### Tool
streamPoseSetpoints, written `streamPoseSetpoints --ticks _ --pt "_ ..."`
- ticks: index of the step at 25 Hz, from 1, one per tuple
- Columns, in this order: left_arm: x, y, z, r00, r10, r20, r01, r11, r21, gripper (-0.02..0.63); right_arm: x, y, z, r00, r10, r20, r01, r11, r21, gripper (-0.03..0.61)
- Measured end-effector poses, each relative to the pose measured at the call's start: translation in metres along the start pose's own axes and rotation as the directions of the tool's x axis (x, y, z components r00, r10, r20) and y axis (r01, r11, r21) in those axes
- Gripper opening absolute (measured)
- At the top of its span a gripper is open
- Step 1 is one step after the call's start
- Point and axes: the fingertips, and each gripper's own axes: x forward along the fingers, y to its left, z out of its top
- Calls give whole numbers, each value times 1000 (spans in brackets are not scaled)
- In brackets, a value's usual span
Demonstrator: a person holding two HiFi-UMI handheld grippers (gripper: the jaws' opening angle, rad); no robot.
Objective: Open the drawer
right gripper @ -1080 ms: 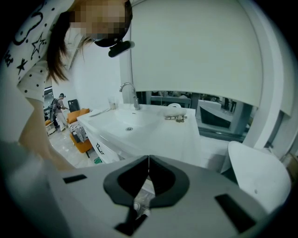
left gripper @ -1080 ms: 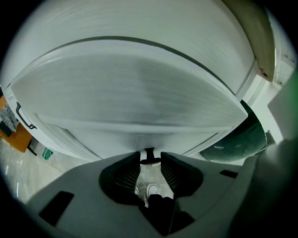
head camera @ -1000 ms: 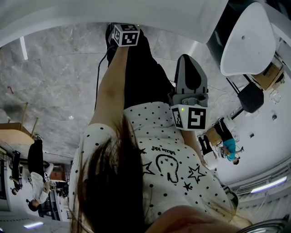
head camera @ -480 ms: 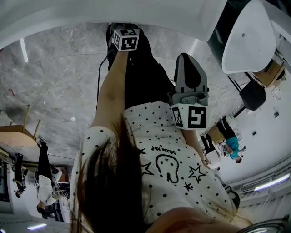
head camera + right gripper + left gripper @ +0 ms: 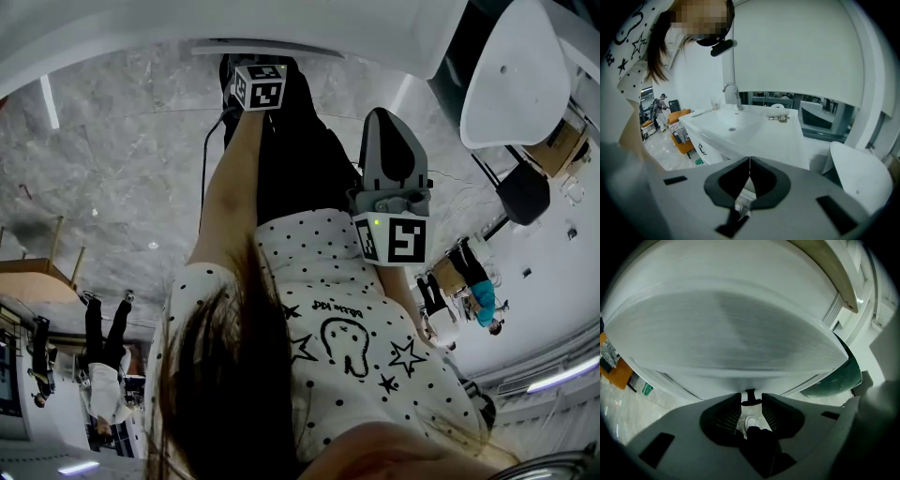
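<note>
The white drawer front [image 5: 731,333] fills the left gripper view. Its small black handle [image 5: 750,397] sits between the tips of my left gripper [image 5: 751,402], whose pads close on the handle's wider part. In the head view only this gripper's marker cube [image 5: 260,86] shows, at the white cabinet edge [image 5: 309,28], with a dark slit [image 5: 253,44] just above the cube. My right gripper [image 5: 386,117] hangs in front of the person's body, away from the drawer. Its jaws [image 5: 749,161] meet with nothing between them.
A white washbasin counter [image 5: 740,126] with a tap [image 5: 732,93] lies ahead of the right gripper. A white chair [image 5: 516,75] stands at the right. The person's black trouser legs [image 5: 300,159] are below the cabinet on marble floor [image 5: 112,159]. Other people stand far off.
The left gripper's cube has slid a little toward the person, and a dark slit has appeared at the cabinet's edge. The right gripper has kept still.
</note>
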Motion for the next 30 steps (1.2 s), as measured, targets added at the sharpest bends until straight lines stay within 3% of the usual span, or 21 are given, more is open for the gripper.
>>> streamPoseSetpoints --ticks 30 --pt "-12 -6 -30 998 -61 -30 62 997 50 138 5 28 -10 999 25 -26 -25 1000 -2 15"
